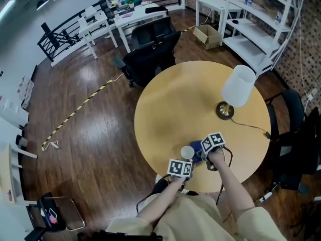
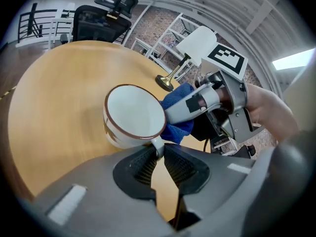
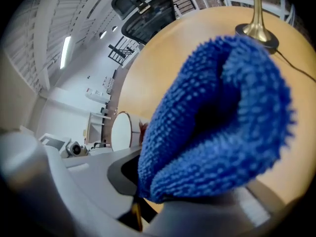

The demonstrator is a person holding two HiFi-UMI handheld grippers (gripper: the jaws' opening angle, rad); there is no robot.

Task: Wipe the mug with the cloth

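A white mug [image 2: 133,115] with a brown rim is held above the round wooden table [image 1: 175,109], tilted toward the camera. My left gripper [image 2: 159,154] is shut on its handle. In the head view the mug [image 1: 187,152] sits between the two grippers near the table's front edge. A blue cloth [image 3: 222,117] fills the right gripper view, with my right gripper [image 3: 197,196] shut on it. In the left gripper view the cloth [image 2: 177,105] presses against the mug's far side, behind the right gripper's fingers [image 2: 195,105]. The right gripper [image 1: 203,157] shows just right of the mug in the head view.
A lamp with a white shade [image 1: 238,86] and brass base [image 1: 225,110] stands on the table's right part, its cord running to the edge. A black office chair [image 1: 150,49] stands behind the table. White shelves [image 1: 261,24] are at the back right.
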